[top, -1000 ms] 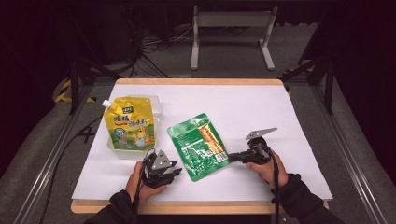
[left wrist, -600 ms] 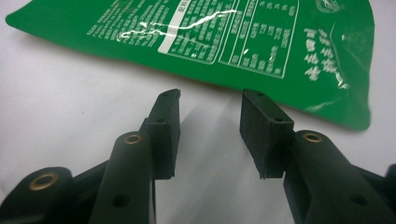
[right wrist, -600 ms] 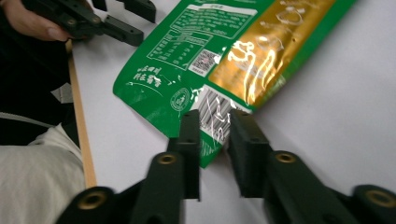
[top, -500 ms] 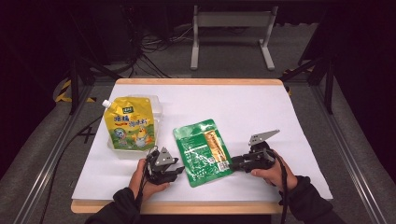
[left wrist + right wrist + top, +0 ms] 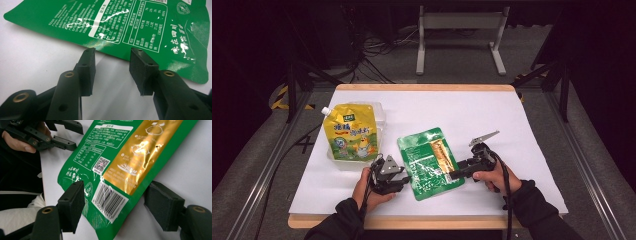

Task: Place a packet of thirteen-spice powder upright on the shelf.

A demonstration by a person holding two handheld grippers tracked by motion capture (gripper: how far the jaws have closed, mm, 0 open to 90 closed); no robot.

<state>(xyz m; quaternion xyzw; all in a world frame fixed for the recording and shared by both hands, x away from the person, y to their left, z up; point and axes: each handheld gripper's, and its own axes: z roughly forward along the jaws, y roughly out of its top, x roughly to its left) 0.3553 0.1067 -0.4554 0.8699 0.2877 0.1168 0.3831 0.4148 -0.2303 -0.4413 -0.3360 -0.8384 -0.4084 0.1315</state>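
both grippers, the left gripper and the right gripper, were black with brass-ringed screw holes. each carried a grey three-cornered plate and a trailing black cable. the person wore dark sleeves.

Green pouch with gold panel, lying flat mid-table, yellow spouted pouch left of it

Two pouches on the surface: spouted pouch back-left, flat pouch right of it, nearer the front. Left tool sits at its left edge, right tool at its right corner.
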